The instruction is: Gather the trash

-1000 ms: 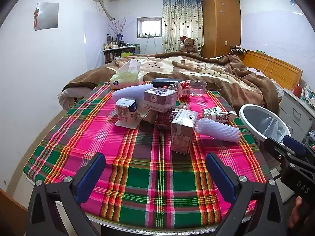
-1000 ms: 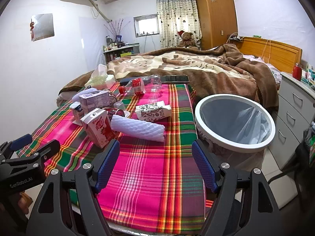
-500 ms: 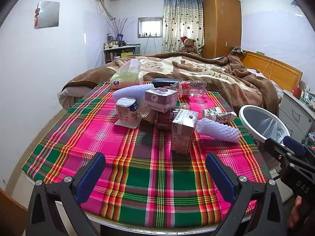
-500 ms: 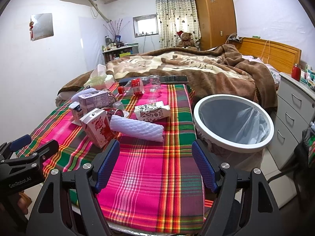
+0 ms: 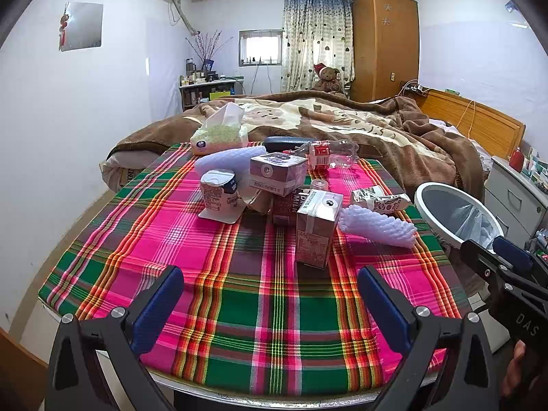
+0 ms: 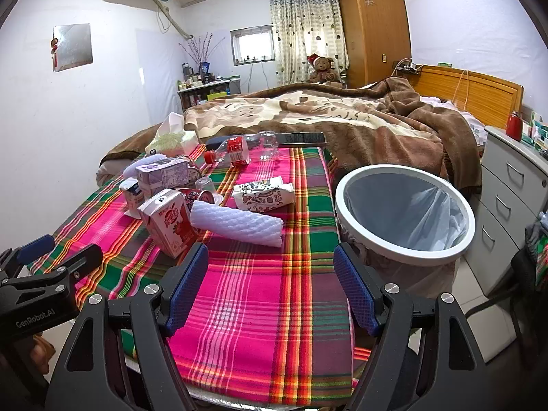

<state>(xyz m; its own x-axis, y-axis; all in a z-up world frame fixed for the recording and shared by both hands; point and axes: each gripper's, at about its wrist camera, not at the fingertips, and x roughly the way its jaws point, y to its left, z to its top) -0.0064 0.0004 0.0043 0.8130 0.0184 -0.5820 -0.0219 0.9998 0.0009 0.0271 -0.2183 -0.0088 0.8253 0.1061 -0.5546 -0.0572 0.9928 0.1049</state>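
Observation:
Trash lies in the middle of a plaid-covered table (image 5: 219, 294): a pink drink carton (image 5: 316, 227) (image 6: 169, 222), a white foam sleeve (image 5: 376, 226) (image 6: 236, 223), a crumpled patterned carton (image 6: 263, 194), a purple box (image 5: 277, 173), a yogurt cup (image 5: 219, 193) and a clear bottle with a red label (image 6: 239, 150). A white bin with a clear liner (image 6: 404, 212) (image 5: 455, 214) stands off the table's right edge. My left gripper (image 5: 270, 294) hovers open over the near edge. My right gripper (image 6: 270, 281) hangs open near the table's front right, beside the bin.
A tissue pack (image 5: 221, 132) sits at the table's far left. A bed with a brown blanket (image 5: 342, 120) lies behind the table. Grey drawers (image 6: 507, 198) stand right of the bin. A white wall closes the left side.
Both grippers have crept slightly toward the table; nothing on it has moved and both stay open.

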